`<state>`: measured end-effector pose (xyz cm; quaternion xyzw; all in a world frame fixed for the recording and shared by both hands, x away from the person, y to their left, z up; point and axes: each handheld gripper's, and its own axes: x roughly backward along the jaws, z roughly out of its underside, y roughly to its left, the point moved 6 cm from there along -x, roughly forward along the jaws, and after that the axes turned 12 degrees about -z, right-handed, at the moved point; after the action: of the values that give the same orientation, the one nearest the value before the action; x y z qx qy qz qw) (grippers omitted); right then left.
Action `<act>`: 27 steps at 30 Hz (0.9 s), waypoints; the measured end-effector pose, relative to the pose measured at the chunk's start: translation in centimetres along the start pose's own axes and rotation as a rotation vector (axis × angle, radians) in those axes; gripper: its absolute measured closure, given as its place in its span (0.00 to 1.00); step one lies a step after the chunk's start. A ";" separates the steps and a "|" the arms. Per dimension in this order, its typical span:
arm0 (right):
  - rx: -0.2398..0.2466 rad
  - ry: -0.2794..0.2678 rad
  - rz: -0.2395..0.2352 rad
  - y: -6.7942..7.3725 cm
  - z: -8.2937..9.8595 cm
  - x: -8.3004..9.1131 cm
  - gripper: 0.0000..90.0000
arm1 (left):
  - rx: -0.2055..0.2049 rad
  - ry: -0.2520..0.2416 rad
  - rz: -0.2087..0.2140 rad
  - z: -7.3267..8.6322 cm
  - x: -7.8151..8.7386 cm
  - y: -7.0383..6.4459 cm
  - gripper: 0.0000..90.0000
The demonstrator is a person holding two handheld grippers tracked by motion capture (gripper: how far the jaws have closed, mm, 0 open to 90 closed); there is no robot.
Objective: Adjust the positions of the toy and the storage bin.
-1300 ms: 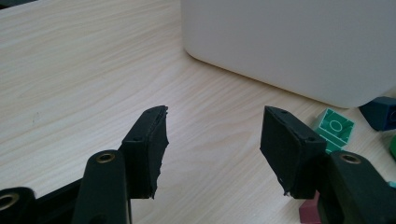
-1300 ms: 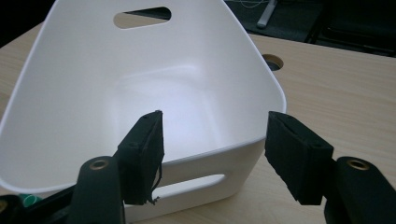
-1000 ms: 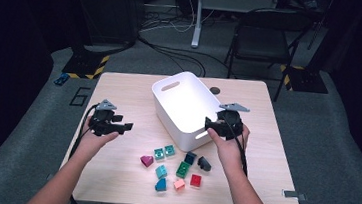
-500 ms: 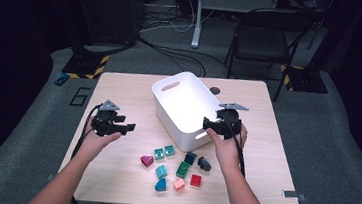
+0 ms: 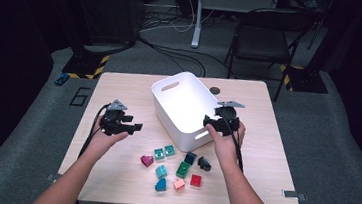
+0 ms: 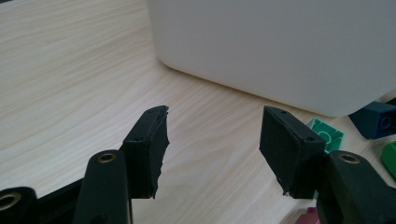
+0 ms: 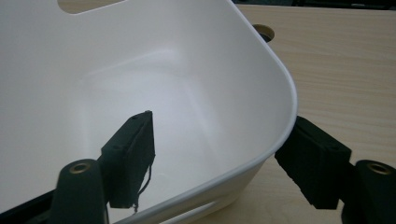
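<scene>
While the left gripper (image 5: 127, 126) hovers with jaws apart over bare table (image 5: 111, 175), holding nothing, the white bin (image 5: 179, 99) lies to its right, long axis running away from the person. The right gripper (image 5: 215, 122), nearer, straddles the bin's near right rim, jaws parted, not yet clamped.

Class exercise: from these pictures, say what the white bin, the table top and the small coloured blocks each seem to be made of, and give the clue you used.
White bin: probably moulded plastic; smooth, thin wall, rounded rim, soft sheen inside.
Table: pale wood or wood-look laminate; printed or real grain lines, matte. Which one is unclear.
Coloured blocks: likely hard plastic toy bricks; solid bright colours, and the green block shows a moulded stud ring.
</scene>
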<state>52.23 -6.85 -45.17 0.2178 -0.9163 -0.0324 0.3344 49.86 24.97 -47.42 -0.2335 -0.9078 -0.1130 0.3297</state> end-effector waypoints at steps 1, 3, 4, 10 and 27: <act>-0.004 -0.006 0.001 -0.1 -0.1 -0.1 0.36 | -0.012 -0.001 0.005 -0.1 -0.2 -0.3 0.47; 0.003 -0.001 -0.013 -0.2 -0.3 -0.2 0.38 | -0.020 -0.005 0.032 -0.4 -0.6 -1.4 0.47; 0.006 0.000 -0.015 -0.2 -0.3 -0.2 0.39 | -0.020 -0.005 0.032 -0.4 -0.6 -1.4 0.47; 0.036 -0.016 -0.064 -0.1 -0.7 -0.8 0.39 | -0.032 -0.010 0.072 -1.0 -1.6 -3.4 0.48; 0.036 -0.014 -0.061 1.3 -0.5 1.3 0.32 | -0.118 -0.019 0.143 -2.7 -2.1 -7.7 0.49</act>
<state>51.18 -6.17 -43.71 0.2513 -0.9120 -0.0277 0.3231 48.95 16.57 -47.14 -0.3178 -0.8836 -0.1404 0.3141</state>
